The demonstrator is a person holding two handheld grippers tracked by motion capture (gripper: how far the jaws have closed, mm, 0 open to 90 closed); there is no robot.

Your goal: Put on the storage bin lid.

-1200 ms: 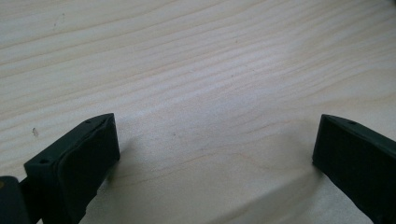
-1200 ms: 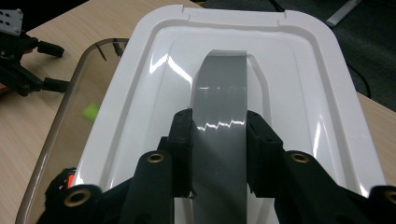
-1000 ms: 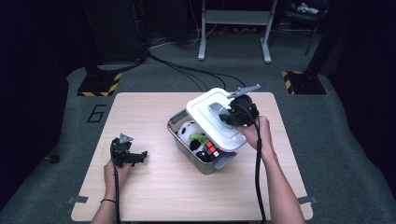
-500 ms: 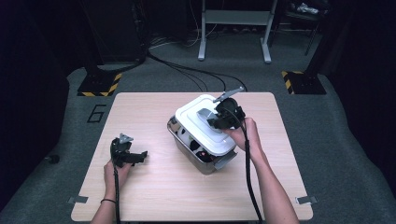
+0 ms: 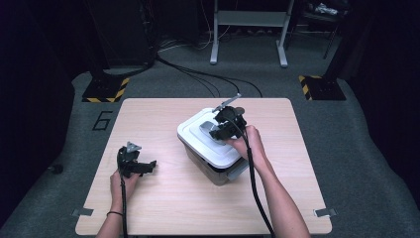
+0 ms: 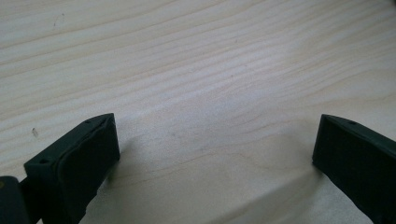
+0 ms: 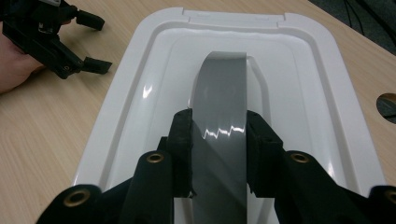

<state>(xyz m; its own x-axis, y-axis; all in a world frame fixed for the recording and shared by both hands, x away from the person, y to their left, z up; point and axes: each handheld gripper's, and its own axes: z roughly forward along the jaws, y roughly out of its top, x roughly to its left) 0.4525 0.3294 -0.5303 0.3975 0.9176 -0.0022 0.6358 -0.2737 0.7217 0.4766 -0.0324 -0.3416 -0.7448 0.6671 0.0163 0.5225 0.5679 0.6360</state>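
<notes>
A grey storage box (image 5: 221, 173) stands on the wooden table (image 5: 163, 208), right of centre. Its white lid (image 5: 205, 141) (image 7: 303, 93) lies flat on top of it and hides the inside. My right gripper (image 5: 221, 130) (image 7: 219, 140) is over the lid, shut on the lid's grey handle (image 7: 219, 88), one jaw on each side of the strap. At the table's left my left gripper (image 5: 150, 167) (image 6: 215, 154) rests low on the bare wood, open, with nothing between its jaws. The right gripper view also catches that left gripper (image 7: 95, 43) beyond the lid's corner.
Dark floor surrounds the table, with cables (image 5: 198, 74) and a metal stand (image 5: 247, 29) behind it. A latch (image 5: 237, 171) hangs at the box's near end. Bare wood lies in front of the box and between the box and my left gripper.
The lid was tilted up over the open box with items showing inside; my right gripper has swung it left and down, and it now covers the box. My left gripper has not moved.
</notes>
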